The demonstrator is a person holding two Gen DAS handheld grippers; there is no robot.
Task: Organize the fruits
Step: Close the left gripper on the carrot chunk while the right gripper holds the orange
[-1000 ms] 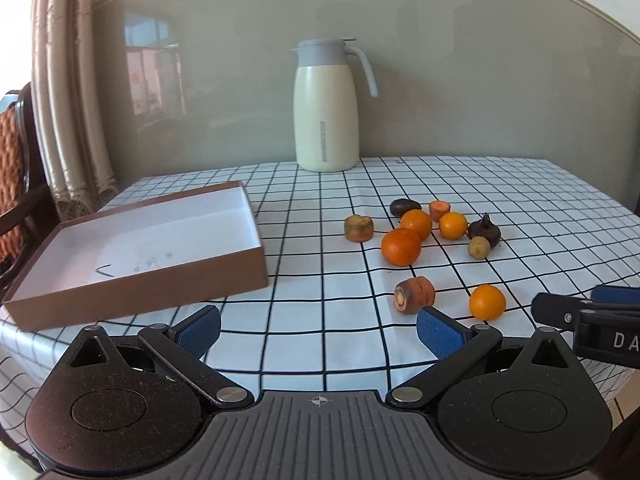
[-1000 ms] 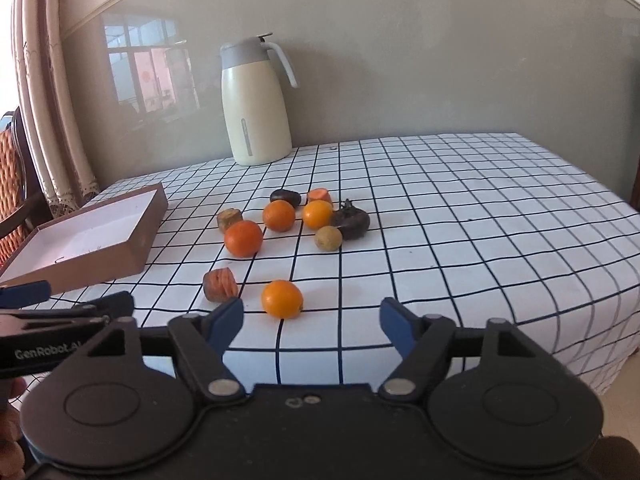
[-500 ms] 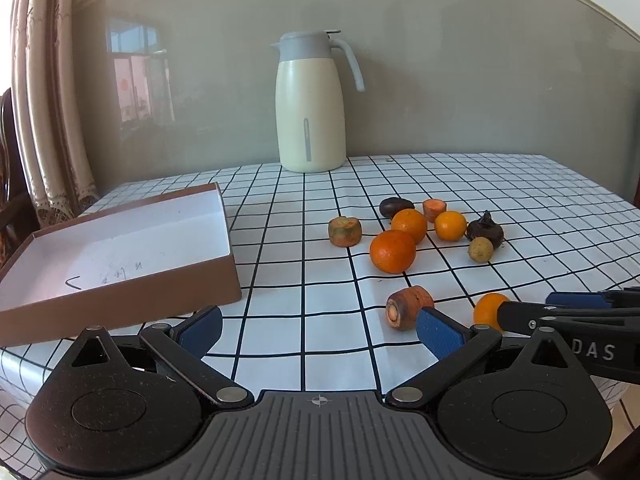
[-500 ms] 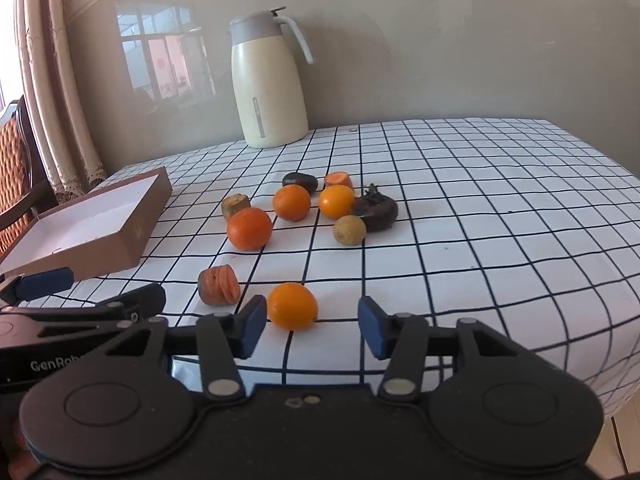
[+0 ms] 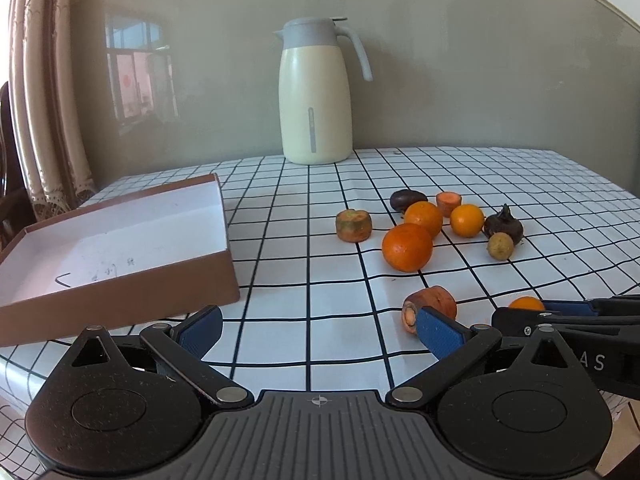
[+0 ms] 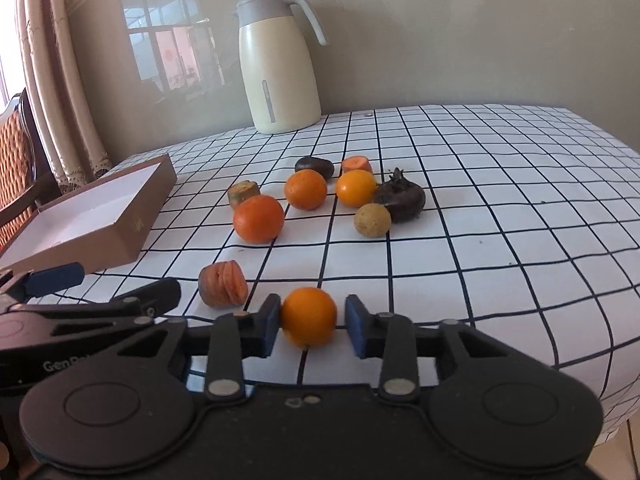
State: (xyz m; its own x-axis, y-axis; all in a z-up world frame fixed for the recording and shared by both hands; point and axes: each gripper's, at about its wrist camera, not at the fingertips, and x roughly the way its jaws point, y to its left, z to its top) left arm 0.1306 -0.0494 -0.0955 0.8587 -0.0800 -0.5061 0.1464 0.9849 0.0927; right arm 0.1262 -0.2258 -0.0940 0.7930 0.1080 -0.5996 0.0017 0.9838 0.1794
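Oranges and carrot pieces lie scattered on the checked tablecloth (image 6: 500, 184), all in front of the cream thermos jug (image 6: 280, 72). Compared with a second ago, the right gripper (image 6: 312, 322) has moved forward and narrowed: the nearest small orange (image 6: 308, 314), the one farthest from the jug, now sits between its blue pads (image 6: 269, 326). The left pad touches the fruit, while a thin gap shows at the right pad, so the jaws are closing but not yet clenched on it. The orange rests on the cloth.

Just left of that orange lies a carrot chunk (image 6: 223, 283), cut face showing. Closer to the jug sit a large orange (image 6: 259, 219), two more oranges (image 6: 306, 189) and (image 6: 355, 188), a small tan fruit (image 6: 372, 220), a dark water chestnut (image 6: 400, 200), a dark oval fruit (image 6: 315, 167), a carrot slice (image 6: 356, 164) and a greenish carrot stub (image 6: 243, 193).

The left gripper (image 5: 316, 330) hangs released with its jaws wide apart, holding nothing; it has drifted nearer the table edge. The brown box (image 5: 120, 296), white inside, lies left of the jug.
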